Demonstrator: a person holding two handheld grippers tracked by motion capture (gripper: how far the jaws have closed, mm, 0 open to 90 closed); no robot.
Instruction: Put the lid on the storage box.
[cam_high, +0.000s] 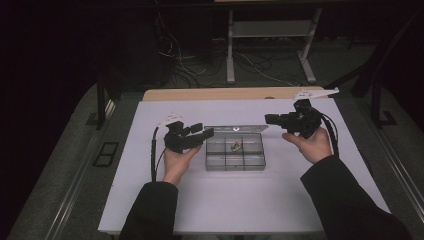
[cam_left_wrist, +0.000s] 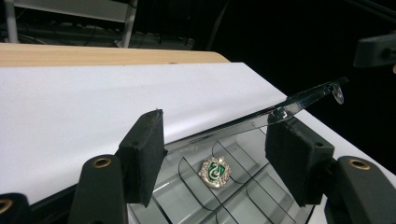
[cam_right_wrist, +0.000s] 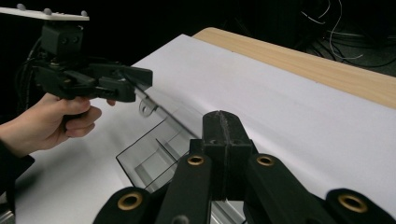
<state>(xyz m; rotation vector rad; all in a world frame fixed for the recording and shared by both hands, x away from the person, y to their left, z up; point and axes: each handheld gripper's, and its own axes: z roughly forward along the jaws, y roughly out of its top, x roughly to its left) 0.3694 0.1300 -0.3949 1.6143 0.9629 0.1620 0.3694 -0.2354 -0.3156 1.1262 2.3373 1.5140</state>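
Shadow swallowed the counter's surroundings, and the clear plastic compartment box (cam_high: 234, 148) looked grey and vague from above, near the white counter (cam_high: 250, 200) middle. Its transparent hinged lid (cam_left_wrist: 299, 103) stood raised, edge-on, its latch tab blurred. A small green-and-silver crest badge (cam_left_wrist: 215, 170) lay in one middle compartment. The left tool (cam_left_wrist: 212, 158) hung released over the box, seemingly gripping nothing. The right tool (cam_right_wrist: 225, 140) was clenched empty, foam pads together.

On the surface (cam_high: 150, 200) the compartment box (cam_high: 234, 155) sits central, a badge (cam_high: 234, 147) in its middle compartment; left gripper (cam_high: 204, 134) at nine o'clock, right gripper (cam_high: 270, 119) at two.
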